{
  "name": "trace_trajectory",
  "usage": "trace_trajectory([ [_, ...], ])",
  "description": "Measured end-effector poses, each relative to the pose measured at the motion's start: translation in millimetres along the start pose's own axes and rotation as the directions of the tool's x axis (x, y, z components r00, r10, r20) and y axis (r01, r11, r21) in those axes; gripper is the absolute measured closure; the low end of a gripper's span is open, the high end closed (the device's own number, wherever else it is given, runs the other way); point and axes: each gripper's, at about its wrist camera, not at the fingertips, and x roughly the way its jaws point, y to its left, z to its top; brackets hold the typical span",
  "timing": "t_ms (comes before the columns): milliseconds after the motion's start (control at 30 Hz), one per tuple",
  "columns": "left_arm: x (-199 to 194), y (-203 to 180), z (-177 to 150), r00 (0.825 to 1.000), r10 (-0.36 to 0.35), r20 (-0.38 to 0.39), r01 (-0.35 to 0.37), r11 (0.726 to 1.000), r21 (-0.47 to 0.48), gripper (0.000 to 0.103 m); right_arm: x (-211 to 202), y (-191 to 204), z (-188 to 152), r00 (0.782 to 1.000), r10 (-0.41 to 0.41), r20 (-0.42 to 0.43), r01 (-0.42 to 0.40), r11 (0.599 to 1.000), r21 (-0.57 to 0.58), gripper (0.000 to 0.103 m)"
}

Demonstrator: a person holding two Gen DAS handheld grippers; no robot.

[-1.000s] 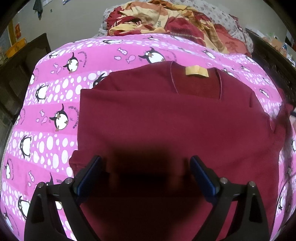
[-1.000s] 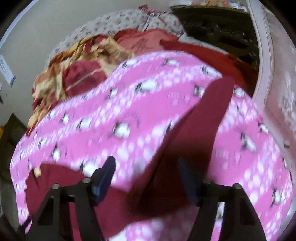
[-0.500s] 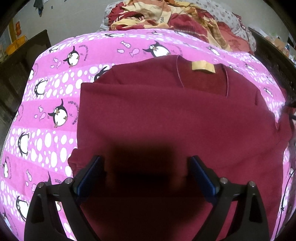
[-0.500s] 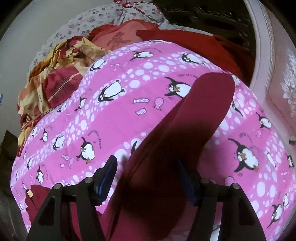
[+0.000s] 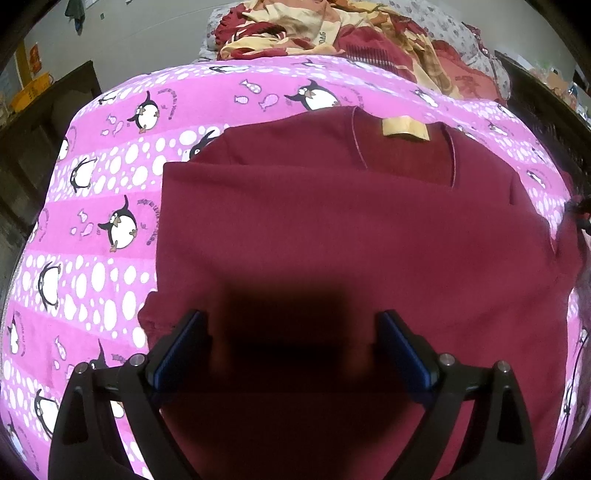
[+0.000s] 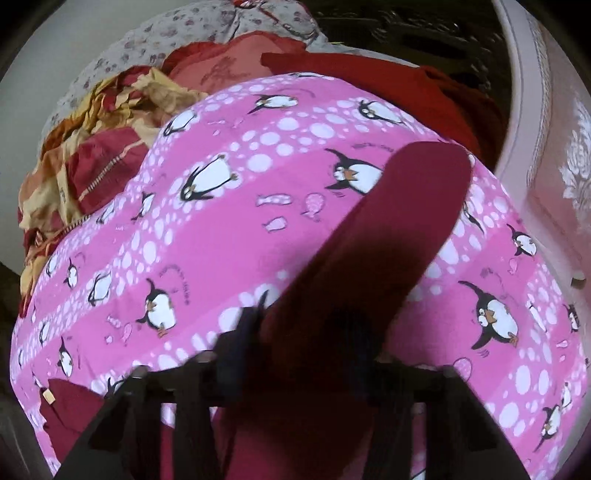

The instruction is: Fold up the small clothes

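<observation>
A maroon sweater [image 5: 351, 240] lies flat on a pink penguin-print blanket [image 5: 110, 206], collar and tan label [image 5: 404, 127] at the far side, its left side folded in to a straight edge. My left gripper [image 5: 290, 343] is open and hovers over the sweater's lower part. In the right wrist view the sweater's right sleeve [image 6: 399, 229] stretches away over the blanket [image 6: 207, 236]. My right gripper [image 6: 306, 343] has closed on the near part of this sleeve; the fingers are blurred.
A heap of red and yellow bedding [image 5: 332, 33] and a floral pillow [image 6: 177, 40] lie at the bed's far end. A pale patterned wall [image 6: 565, 155] runs along the right. Dark furniture [image 5: 40, 122] stands at the left.
My right gripper's jaws have come together on the sleeve; they stood wide open before. My left gripper has stayed open and drifted slightly nearer over the sweater.
</observation>
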Motion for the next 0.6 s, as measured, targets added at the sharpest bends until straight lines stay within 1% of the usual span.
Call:
trace_trajectory([
  [33,-1,2,0,1.0,-0.002,0.003,0.002,1.0,-0.006,0.009,-5,-4,0,0.999,0.048,0.006,-0.048,0.999,0.009,0.082],
  [67,-2,3,0,1.0,-0.003,0.004,0.003,1.0,-0.012,0.009,-14,-9,0,0.995,0.102,0.013,-0.102,0.995,0.014,0.086],
  [100,-3,4,0,1.0,-0.005,0.005,0.005,1.0,-0.017,0.009,-20,-10,0,0.991,0.13,0.022,-0.131,0.991,0.01,0.088],
  [200,-7,6,1,1.0,-0.008,0.011,0.009,0.999,-0.031,0.009,-47,-7,-4,0.973,0.225,0.051,-0.223,0.974,-0.025,0.09],
  [233,-9,6,1,1.0,-0.007,0.018,0.008,0.999,-0.031,0.009,-58,-2,-7,0.963,0.263,0.056,-0.261,0.964,-0.045,0.09],
  [367,-20,9,2,0.999,-0.001,0.04,0.003,0.999,-0.04,0.009,-88,35,-21,0.924,0.381,0.043,-0.372,0.917,-0.145,0.09],
  [400,-23,11,2,0.999,-0.003,0.047,0.005,0.999,-0.047,0.009,-95,45,-27,0.913,0.408,0.032,-0.397,0.902,-0.169,0.09],
  [467,-30,15,4,0.998,0.0,0.062,0.003,0.998,-0.059,0.009,-107,72,-39,0.877,0.48,-0.003,-0.468,0.854,-0.227,0.09],
  [500,-33,18,5,0.998,0.002,0.069,0.003,0.998,-0.066,0.009,-114,89,-49,0.856,0.515,-0.026,-0.503,0.823,-0.264,0.09],
  [533,-37,21,6,0.997,0.001,0.079,0.005,0.997,-0.076,0.009,-118,100,-55,0.843,0.535,-0.045,-0.524,0.802,-0.288,0.09],
  [600,-42,26,10,0.996,0.002,0.091,0.007,0.996,-0.09,0.009,-126,134,-78,0.809,0.577,-0.113,-0.575,0.735,-0.36,0.09],
])
